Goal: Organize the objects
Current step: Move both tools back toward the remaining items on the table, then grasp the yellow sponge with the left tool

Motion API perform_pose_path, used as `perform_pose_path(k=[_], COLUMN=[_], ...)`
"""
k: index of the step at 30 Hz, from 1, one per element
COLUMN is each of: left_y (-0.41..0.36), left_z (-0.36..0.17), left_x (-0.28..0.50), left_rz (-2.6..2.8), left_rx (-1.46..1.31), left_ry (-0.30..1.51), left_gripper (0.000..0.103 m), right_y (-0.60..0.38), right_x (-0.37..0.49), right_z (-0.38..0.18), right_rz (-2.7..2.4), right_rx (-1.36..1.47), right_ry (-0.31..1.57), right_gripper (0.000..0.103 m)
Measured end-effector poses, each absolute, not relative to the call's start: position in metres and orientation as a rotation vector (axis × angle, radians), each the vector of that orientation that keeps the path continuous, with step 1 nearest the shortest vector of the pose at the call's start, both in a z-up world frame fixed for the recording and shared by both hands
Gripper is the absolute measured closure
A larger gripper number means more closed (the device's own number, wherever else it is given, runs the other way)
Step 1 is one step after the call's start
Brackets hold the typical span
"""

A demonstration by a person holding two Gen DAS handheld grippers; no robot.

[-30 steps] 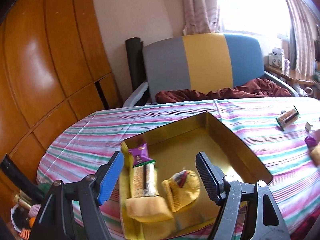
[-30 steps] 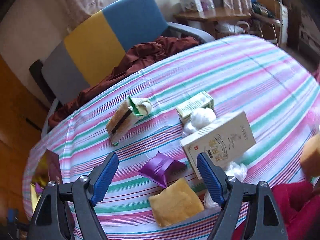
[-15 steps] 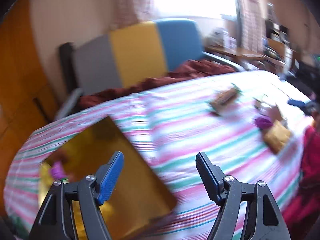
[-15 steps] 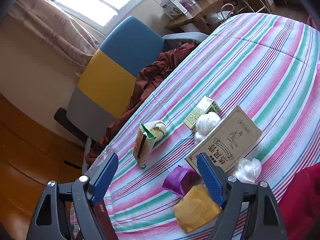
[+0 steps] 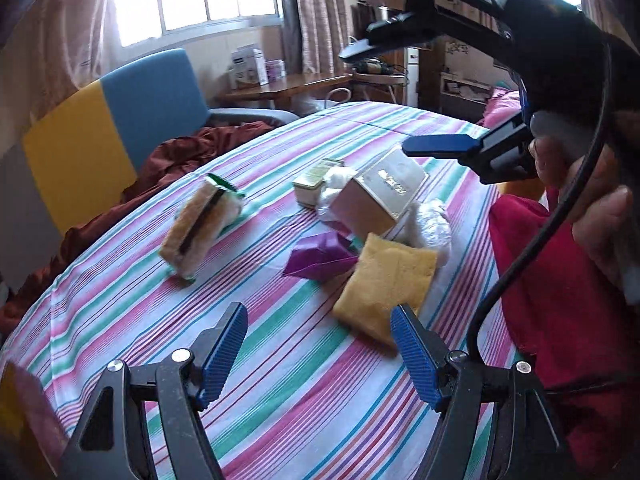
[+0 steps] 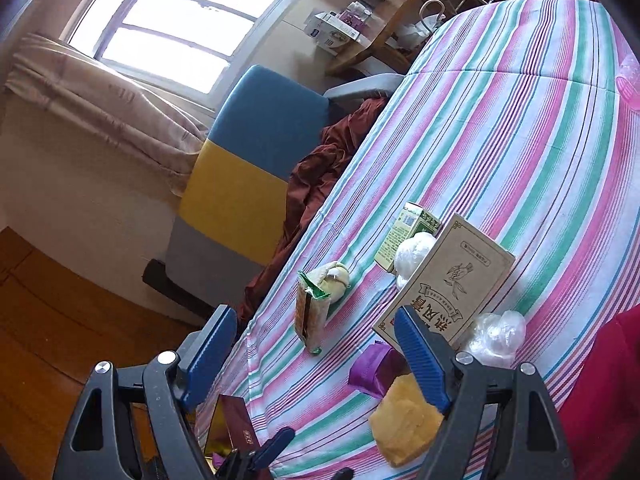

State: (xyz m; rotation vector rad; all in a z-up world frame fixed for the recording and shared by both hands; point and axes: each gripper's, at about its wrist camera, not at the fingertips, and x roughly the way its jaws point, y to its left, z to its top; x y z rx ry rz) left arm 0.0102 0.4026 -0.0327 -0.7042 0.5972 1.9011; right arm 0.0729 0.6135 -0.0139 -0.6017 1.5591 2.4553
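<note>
My left gripper (image 5: pixel 320 350) is open and empty above the striped tablecloth (image 5: pixel 280 400), just short of a yellow packet (image 5: pixel 386 286). A purple wrapper (image 5: pixel 320 258), a brown cracker pack (image 5: pixel 200 228), a tan box (image 5: pixel 380 196), a small green box (image 5: pixel 316 182) and clear plastic bags (image 5: pixel 430 224) lie beyond. My right gripper (image 6: pixel 316 356) is open and empty, held high over the same group: yellow packet (image 6: pixel 404 420), purple wrapper (image 6: pixel 372 368), cracker pack (image 6: pixel 310 312), tan box (image 6: pixel 448 284). The gold tin's corner (image 6: pixel 230 426) shows lower left.
A grey, yellow and blue chair (image 5: pixel 100 136) with a dark red cloth (image 5: pixel 180 160) stands behind the table. A wooden side table (image 5: pixel 280 84) with boxes stands under the window. The person's red sleeve (image 5: pixel 560 300) is at the table's right edge.
My left gripper has swung right, away from the gold tin, and now faces the loose objects. My right gripper has risen and tilted; both stay open.
</note>
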Motion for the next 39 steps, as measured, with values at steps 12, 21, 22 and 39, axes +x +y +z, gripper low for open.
perform_pose_path(k=[12, 21, 22, 39], left_y=[0.458, 0.411, 0.398, 0.285], left_z=[-0.056, -0.065, -0.066, -0.077], left_x=[0.006, -0.006, -0.007, -0.006], left_rz=[1.736, 1.766, 1.787, 2.045], left_rx=[-0.73, -0.912, -0.924, -0.896], left_ry=[0.603, 0.39, 0.369, 0.239], left_gripper=[0.025, 0.049, 0.049, 0.049], right_y=[0.614, 0.615, 0.615, 0.626], right_x=[0.072, 0.073, 0.073, 0.083], right_z=[-0.015, -0.016, -0.016, -0.026], right_rz=[2.459, 2.425, 2.421, 2.145], right_rx=[-0.609, -0.624, -0.626, -0.685], right_ry=[1.561, 1.529, 1.525, 1.428], right_gripper=[0.02, 0.02, 0.02, 0.02])
